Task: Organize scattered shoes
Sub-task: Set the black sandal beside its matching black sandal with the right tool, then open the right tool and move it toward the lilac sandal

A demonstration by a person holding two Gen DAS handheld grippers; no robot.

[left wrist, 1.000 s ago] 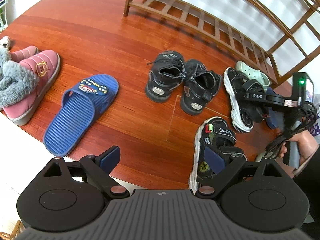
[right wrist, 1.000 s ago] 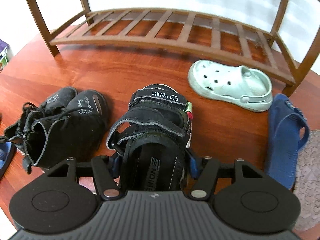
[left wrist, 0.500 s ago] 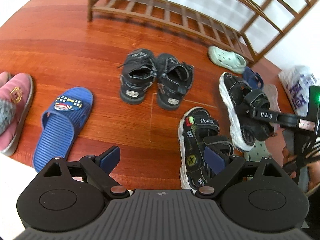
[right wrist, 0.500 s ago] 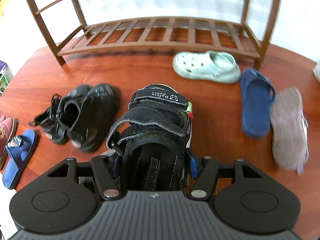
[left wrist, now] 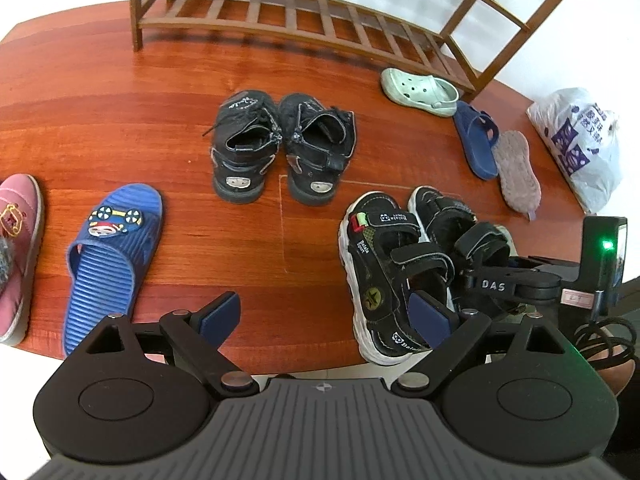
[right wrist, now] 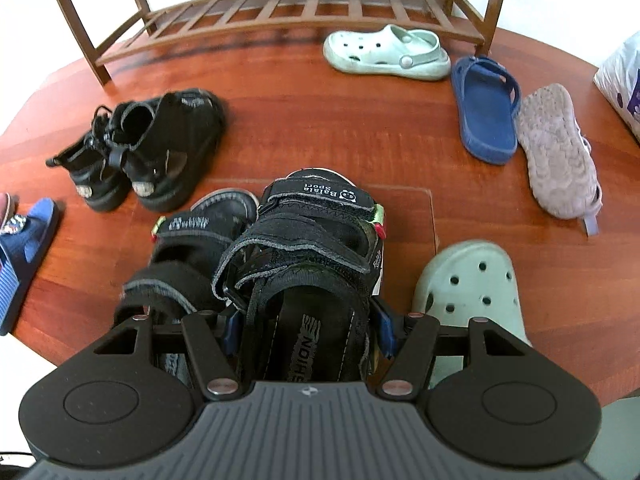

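My right gripper (right wrist: 306, 328) is shut on the heel of a black strap sandal (right wrist: 304, 248), which sits just right of its matching sandal (right wrist: 192, 248) near the table's front edge. From the left wrist the pair appears side by side: the free sandal (left wrist: 384, 276) and the gripped one (left wrist: 452, 232). My left gripper (left wrist: 325, 316) is open and empty above the front edge, its right finger (left wrist: 430, 316) close over the free sandal's heel. A brown slatted shoe rack (right wrist: 304, 8) stands at the back.
A pair of black ankle boots (left wrist: 280, 148) stands mid-table. At the left lie a blue cartoon slipper (left wrist: 112, 252) and a pink shoe (left wrist: 16, 248). Mint clogs (right wrist: 384, 54) (right wrist: 468, 284), a navy slide (right wrist: 486, 108), a sole-up shoe (right wrist: 556, 152) and a plastic bag (left wrist: 580, 144) lie on the right.
My right gripper has carried the black sandal back from the rack toward the front edge, next to its partner. The left gripper's view has shifted; it stays open.
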